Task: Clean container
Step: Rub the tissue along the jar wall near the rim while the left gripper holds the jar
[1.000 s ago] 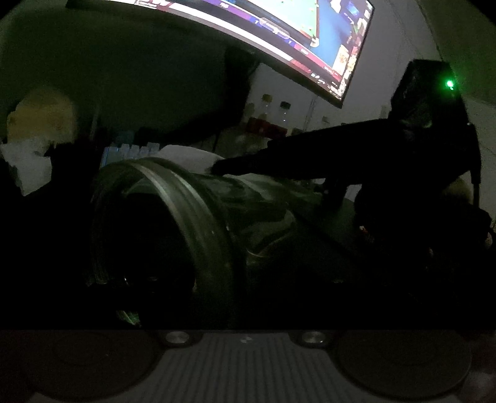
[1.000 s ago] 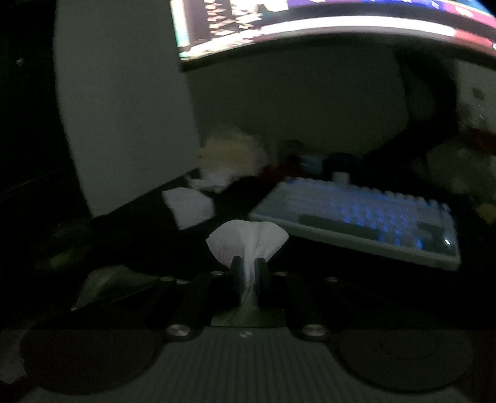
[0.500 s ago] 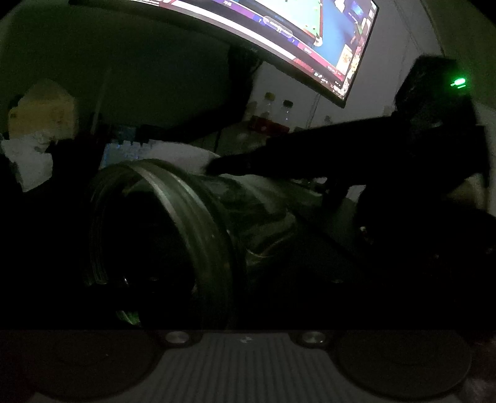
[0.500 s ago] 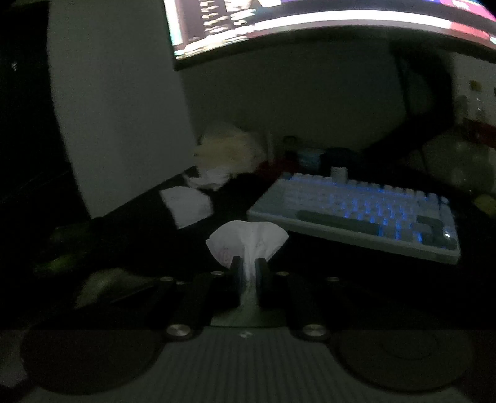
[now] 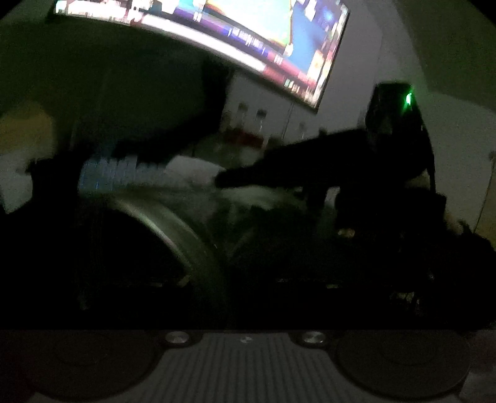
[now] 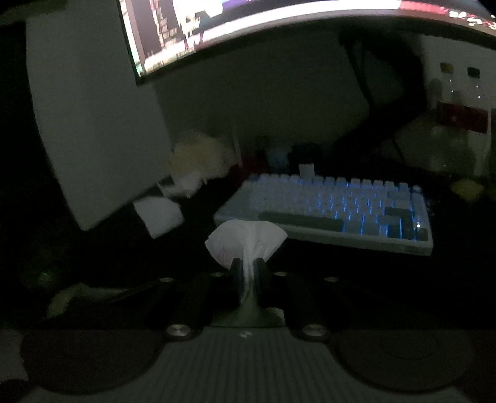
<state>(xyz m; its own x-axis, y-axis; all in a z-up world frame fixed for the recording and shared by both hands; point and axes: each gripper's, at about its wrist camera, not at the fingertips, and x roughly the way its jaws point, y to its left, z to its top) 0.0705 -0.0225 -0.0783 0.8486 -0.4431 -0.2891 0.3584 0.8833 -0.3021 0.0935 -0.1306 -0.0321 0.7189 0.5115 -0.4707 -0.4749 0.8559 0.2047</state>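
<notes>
Two grippers work here: the right gripper (image 6: 248,272) pinches a crumpled white tissue (image 6: 246,238), while the left gripper's fingers sit hidden in darkness, apparently fully closed. With the dark round-rimmed container (image 5: 186,235) lying sideways just ahead, wiping should follow its rim steadily and gently.

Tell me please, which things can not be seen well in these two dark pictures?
- Left wrist view: the inside of the container is black and motion-blurred; whether it is clean cannot be told.
- Right wrist view: the right gripper hides the middle of the tissue.
- Right wrist view: the monitor is cut off by the top edge, and its text is blurred.
- Right wrist view: the bottles are too dim to read.
</notes>
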